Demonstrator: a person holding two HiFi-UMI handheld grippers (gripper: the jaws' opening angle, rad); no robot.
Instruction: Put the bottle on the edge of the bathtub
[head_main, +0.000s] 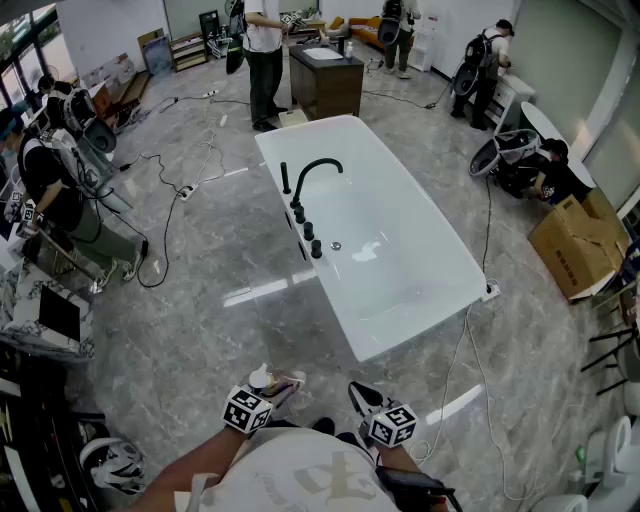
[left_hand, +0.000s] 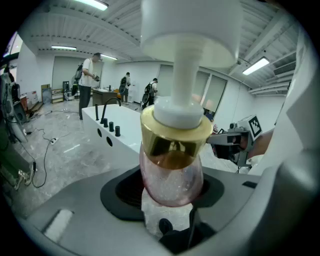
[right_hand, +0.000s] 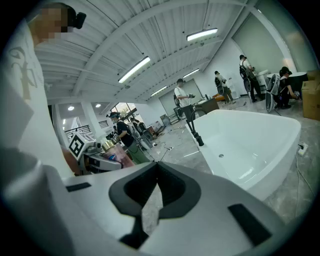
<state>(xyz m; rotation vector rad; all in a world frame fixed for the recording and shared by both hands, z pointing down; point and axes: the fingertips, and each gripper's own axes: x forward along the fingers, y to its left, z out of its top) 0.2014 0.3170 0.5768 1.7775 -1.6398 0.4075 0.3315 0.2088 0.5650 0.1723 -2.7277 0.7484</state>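
A pink bottle (left_hand: 171, 176) with a gold collar and a white pump head stands upright between the jaws of my left gripper (left_hand: 170, 192), which is shut on its body. In the head view that gripper (head_main: 281, 386) is low and left of centre, and the bottle's pump (head_main: 261, 378) shows beside it. My right gripper (head_main: 361, 394) is beside it, shut with nothing between its fingers (right_hand: 156, 172). The white bathtub (head_main: 420, 330) with a black faucet (head_main: 315, 170) stands a stretch ahead on the marble floor. Its near rim (right_hand: 280, 125) shows in the right gripper view.
Cables (head_main: 165, 240) trail over the floor left and right of the tub. A cardboard box (head_main: 580, 245) sits at the right. A dark cabinet (head_main: 325, 80) stands behind the tub. Several people work around the room's edges.
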